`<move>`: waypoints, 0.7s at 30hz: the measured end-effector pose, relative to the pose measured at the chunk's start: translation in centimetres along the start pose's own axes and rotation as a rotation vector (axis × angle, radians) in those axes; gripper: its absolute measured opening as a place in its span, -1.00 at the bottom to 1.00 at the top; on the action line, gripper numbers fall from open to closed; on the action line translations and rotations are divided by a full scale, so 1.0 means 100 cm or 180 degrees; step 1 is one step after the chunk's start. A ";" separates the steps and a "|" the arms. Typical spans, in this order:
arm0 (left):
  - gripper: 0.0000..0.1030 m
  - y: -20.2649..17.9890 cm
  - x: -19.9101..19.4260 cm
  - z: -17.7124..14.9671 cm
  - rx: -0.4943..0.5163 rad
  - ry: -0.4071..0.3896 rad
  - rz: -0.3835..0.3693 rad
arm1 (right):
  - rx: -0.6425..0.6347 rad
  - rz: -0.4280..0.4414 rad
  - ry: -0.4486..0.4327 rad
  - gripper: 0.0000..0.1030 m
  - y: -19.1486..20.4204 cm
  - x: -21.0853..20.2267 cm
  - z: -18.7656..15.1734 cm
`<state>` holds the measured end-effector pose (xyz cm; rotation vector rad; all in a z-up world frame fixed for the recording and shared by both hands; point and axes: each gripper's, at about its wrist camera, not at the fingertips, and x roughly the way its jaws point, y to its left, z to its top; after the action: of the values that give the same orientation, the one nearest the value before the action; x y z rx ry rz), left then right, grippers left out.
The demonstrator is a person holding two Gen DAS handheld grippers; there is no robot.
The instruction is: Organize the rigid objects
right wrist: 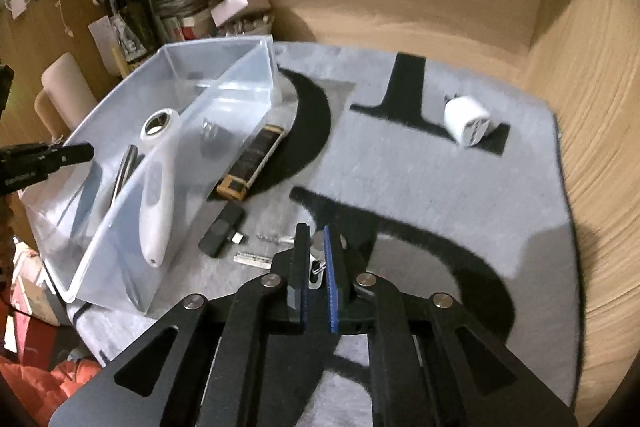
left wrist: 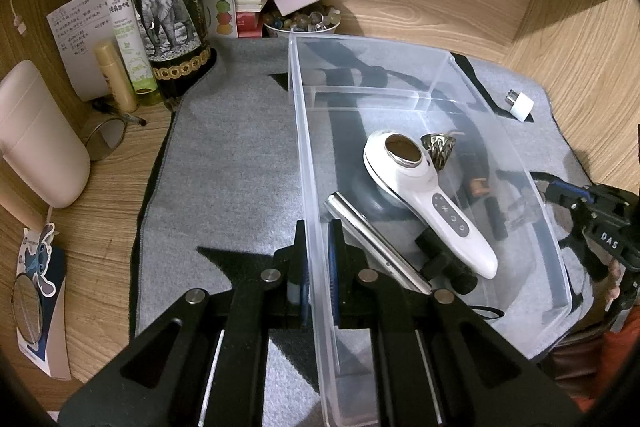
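A clear plastic bin [left wrist: 472,75] stands on a grey mat [left wrist: 240,155]. In it lie a white handheld device [left wrist: 436,203], a silver bar [left wrist: 376,243], a black part [left wrist: 444,259] and a small metal cup [left wrist: 438,147]. My left gripper [left wrist: 318,247] is shut on the bin's left wall. My right gripper [right wrist: 317,251] is shut on a small metal keyring piece [right wrist: 317,269] just above the mat. Beside the bin [right wrist: 224,67] lie a black and gold bar [right wrist: 256,163], a black dongle [right wrist: 222,231], keys [right wrist: 254,259] and a white plug adapter [right wrist: 466,121].
A dark wine bottle [left wrist: 168,3], spray bottles, papers, a bowl of stones [left wrist: 300,21] and a white pouch [left wrist: 36,135] crowd the wooden desk's left and back. A small mirror [left wrist: 106,139] lies left of the mat. Wooden walls close in behind and to the right.
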<state>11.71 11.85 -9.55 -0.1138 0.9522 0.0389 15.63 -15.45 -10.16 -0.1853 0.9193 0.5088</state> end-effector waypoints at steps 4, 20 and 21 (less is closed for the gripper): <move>-0.85 -0.001 0.000 0.000 -0.0002 0.0004 0.0006 | 0.0031 -0.0071 -0.0051 0.37 -0.001 -0.001 -0.002; -0.85 0.000 0.000 0.000 0.0011 0.0000 0.0012 | -0.0153 -0.0112 0.0205 0.65 0.007 0.033 -0.010; -0.85 0.000 0.000 0.000 0.0014 0.0001 0.0012 | -0.0165 -0.0128 0.0189 0.54 0.007 0.033 -0.009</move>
<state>11.70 11.84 -9.59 -0.1078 0.9527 0.0403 16.28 -14.05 -13.32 -0.2665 0.9590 0.4922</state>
